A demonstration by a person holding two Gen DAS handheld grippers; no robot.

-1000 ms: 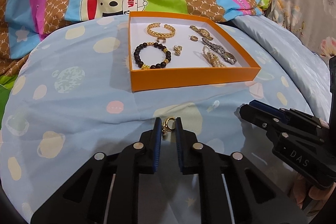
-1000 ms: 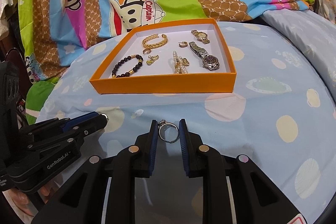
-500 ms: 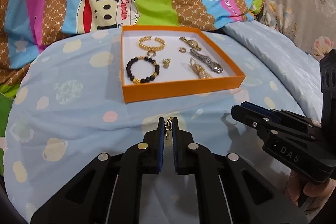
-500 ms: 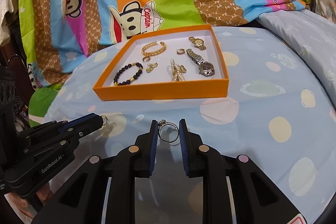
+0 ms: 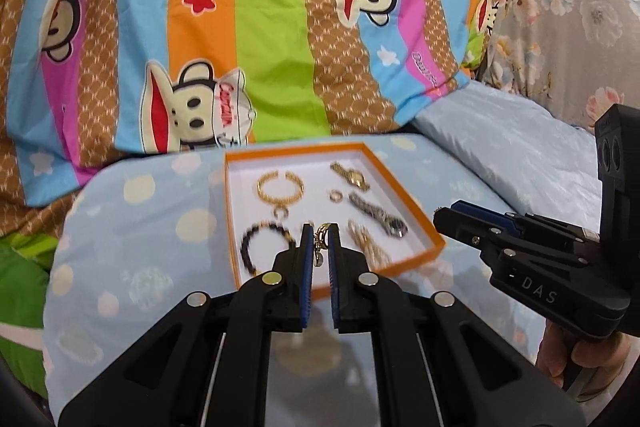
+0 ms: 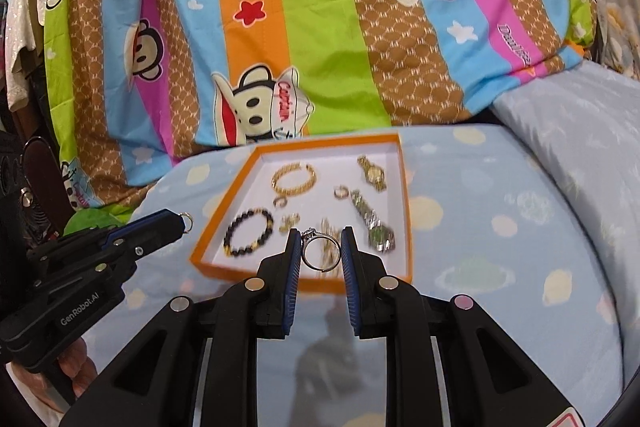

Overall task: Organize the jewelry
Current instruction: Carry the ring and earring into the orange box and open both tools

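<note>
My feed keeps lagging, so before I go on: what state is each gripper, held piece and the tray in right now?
left gripper: jaws shut on gold earring.
gold earring: pinched, charm dangling.
right gripper: jaws shut on silver ring.
silver ring: clamped across its band, stone at upper left.
orange tray: lidless on the spotted blue bedding, holding bracelets, watches and small gold pieces.

Shallow orange cardboard tray (image 6: 405, 211), white inside — on a pale-blue bedsheet (image 6: 500, 267) dotted cream; behind, a rainbow-striped cartoon-monkey quilt (image 6: 320, 27).
</note>
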